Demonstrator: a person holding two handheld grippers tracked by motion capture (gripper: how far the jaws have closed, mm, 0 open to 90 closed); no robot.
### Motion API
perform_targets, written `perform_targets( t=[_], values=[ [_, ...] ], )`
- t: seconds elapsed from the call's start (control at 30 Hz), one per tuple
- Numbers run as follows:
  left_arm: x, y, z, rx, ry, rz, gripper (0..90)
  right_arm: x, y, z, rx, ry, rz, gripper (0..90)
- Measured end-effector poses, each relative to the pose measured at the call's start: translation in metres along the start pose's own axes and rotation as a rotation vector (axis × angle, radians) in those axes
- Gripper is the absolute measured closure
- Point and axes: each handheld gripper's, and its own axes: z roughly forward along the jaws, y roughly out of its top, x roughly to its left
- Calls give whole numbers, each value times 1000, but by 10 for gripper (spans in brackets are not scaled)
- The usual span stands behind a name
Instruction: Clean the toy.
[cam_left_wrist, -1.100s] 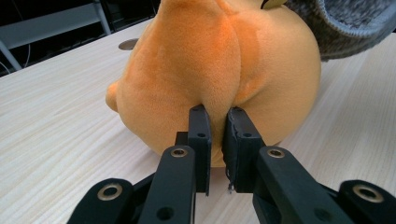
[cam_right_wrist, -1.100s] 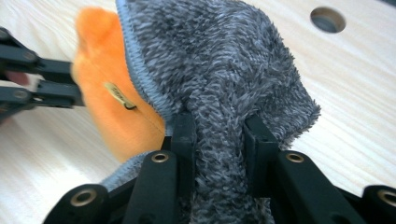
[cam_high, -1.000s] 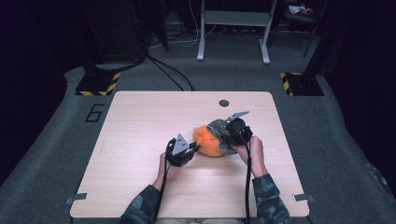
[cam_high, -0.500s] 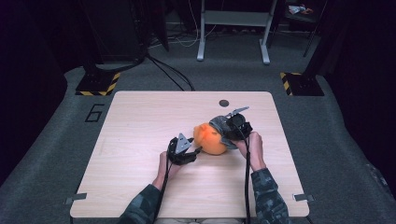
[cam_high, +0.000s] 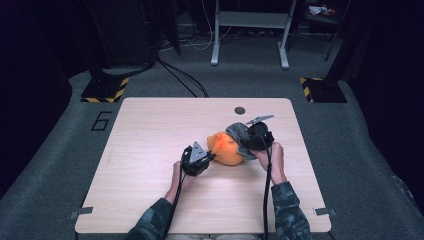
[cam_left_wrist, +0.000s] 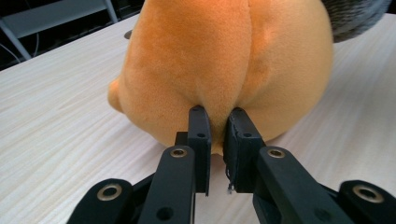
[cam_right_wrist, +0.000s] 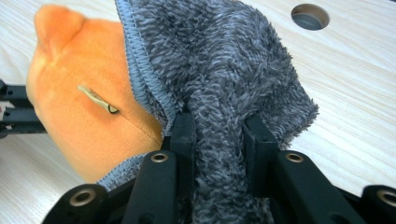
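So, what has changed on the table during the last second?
The left gripper has just been closing and now pinches a fold of the orange plush toy. The right gripper stays shut on the grey cloth over the toy. Toy, cloth and both hands kept their places on the table.

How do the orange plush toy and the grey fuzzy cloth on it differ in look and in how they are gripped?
The round orange plush toy has short, smooth pile; the grey fuzzy cloth has long shaggy pile and a stitched hem. The toy is a stuffed, bulging body lying on the wooden table; the cloth is a thin layer draped over one end of it. The left gripper pinches the toy, the right gripper the cloth. Both are soft.
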Motion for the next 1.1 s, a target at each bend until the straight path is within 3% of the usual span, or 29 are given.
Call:
perform_targets(
  t=[0.2,0.27,0.33,0.47,0.53,0.67,0.7,0.73,1.1],
  values=[
    [-3,5,-8,-7,-23,-43,824,-1,-2,-13,-30,-2,-10,697],
    [-3,8,-13,-12,-41,-82,824,4,1,-22,-49,5,-21,696],
    [-4,9,-14,-16,-37,-88,823,7,2,-25,-63,10,-26,696],
    [-3,10,-13,-12,-51,-98,821,21,10,-36,-105,33,-60,696],
    [-2,7,-11,-18,-45,-104,819,31,16,-40,-130,74,-93,695],
    [-1,6,-8,-5,-27,-92,819,43,21,-27,-88,78,-117,693],
    [0,4,-6,6,-24,-91,818,46,21,-14,-49,63,-136,693],
    [0,3,-6,5,-26,-95,817,46,20,-10,-47,46,-141,694],
    [2,0,-4,-10,-37,-84,815,30,10,-9,-30,42,-91,694]
  ],
)
